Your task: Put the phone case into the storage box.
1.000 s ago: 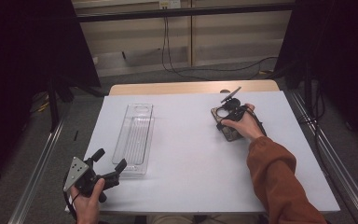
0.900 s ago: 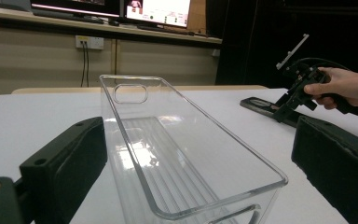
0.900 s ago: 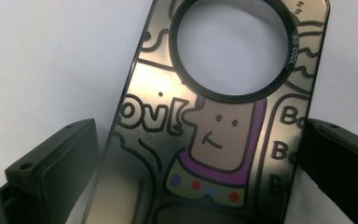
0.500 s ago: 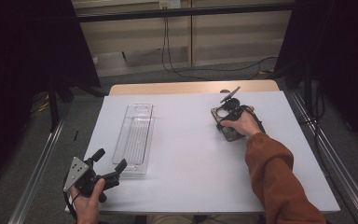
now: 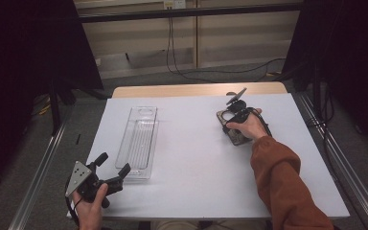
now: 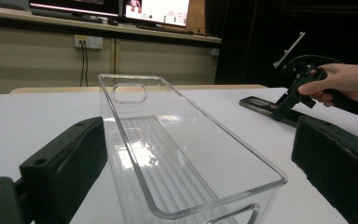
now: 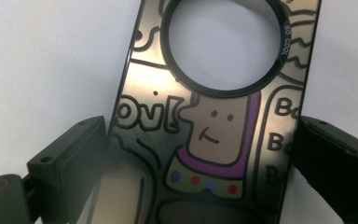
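Note:
A dark phone case [image 7: 214, 140] printed with cartoon figures and a round camera hole lies flat on the white table at the right [image 5: 237, 139]. My right gripper [image 7: 200, 126] points down over it. Its jaws have just been closing, with the case between them, and the pads now lie against its two long edges. A clear plastic tray [image 5: 143, 111] lies lengthwise at the left. My left gripper [image 5: 113, 163] is held at the tray's near end, open with nothing in it. In the left gripper view the tray [image 6: 223, 135] runs away between the jaws, and the right gripper [image 6: 298, 88] shows farther off.
The white sheet [image 5: 196, 158] covers the table, with a wooden strip along its far edge. Metal rails [image 5: 43, 163] run along both sides. Cables [image 5: 187, 72] lie on the floor beyond, below a wall socket [image 6: 87, 42].

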A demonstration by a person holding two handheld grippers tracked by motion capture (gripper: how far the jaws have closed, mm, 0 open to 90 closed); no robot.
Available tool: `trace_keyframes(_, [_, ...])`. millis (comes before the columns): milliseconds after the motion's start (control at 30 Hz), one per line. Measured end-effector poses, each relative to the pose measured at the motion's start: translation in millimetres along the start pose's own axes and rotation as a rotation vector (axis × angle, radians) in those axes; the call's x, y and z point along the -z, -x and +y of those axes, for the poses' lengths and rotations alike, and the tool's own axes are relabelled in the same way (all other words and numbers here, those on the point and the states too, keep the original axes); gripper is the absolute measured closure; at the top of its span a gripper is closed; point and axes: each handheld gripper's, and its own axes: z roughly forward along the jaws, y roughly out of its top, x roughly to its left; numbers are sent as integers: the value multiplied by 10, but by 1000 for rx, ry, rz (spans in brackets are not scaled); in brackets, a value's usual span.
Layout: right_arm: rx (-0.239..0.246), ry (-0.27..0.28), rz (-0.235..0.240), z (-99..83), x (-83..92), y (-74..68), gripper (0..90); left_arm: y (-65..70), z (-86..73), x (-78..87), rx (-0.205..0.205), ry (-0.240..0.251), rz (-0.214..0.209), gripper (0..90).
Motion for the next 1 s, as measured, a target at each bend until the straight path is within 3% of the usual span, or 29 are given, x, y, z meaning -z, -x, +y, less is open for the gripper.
trace_keyframes(200, [16,-10,2,6,32,32,117,3,-1,5,8,4,-1,35])
trace_keyframes(767, [5,-5,1,-3,52,26,124,-6,0,3,9,5,2,35])
trace_keyframes(1000, [-2,52,10,-23,133,9,123,-6,-1,5,6,2,6,35])
